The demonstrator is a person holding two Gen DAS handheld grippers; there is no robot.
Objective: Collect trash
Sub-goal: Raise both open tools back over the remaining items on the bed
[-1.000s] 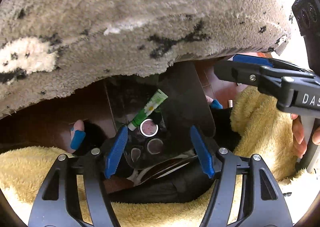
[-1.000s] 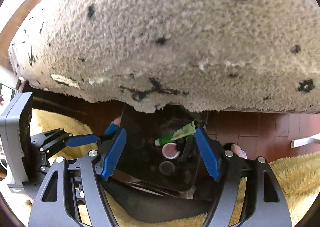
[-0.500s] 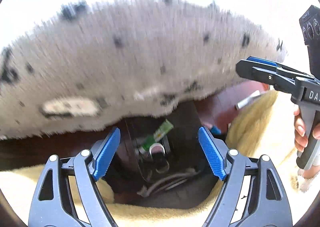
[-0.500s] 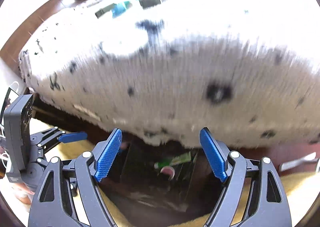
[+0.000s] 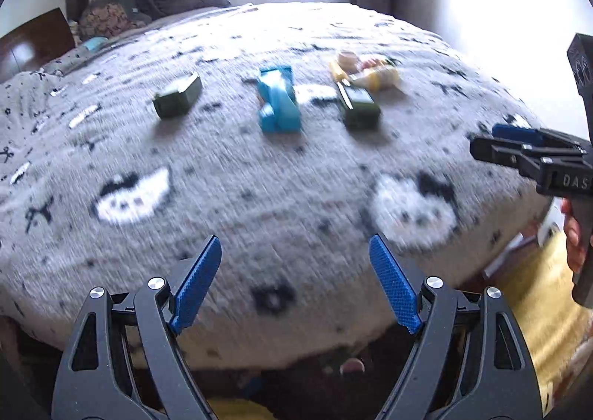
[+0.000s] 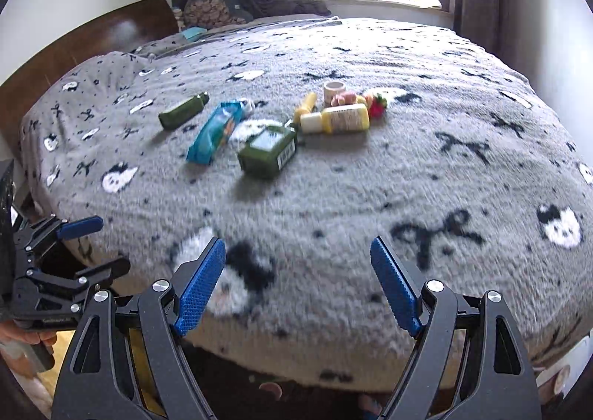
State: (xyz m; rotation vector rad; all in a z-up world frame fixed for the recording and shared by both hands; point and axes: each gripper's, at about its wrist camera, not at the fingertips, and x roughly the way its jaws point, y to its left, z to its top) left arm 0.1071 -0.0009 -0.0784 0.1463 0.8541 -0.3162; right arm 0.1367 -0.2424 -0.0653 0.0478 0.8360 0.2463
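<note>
Up from the dark bag below, both the left gripper point(image 5: 295, 281) and right gripper point(image 6: 298, 283) hang wide and empty, grey fleecy bed point(image 6: 333, 197) litter ahead: blue crinkly wrapper point(image 6: 217, 131), dark-green box point(image 6: 267, 151).

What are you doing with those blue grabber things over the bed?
A person holds a grabber in each hand and is collecting trash. Both the left gripper and the right gripper are open and empty above the near edge of the grey blanket. Farther off on the blanket lie a blue wrapper, a dark green box, a dark green bottle and a yellow bottle. None of them is picked up yet.
</note>
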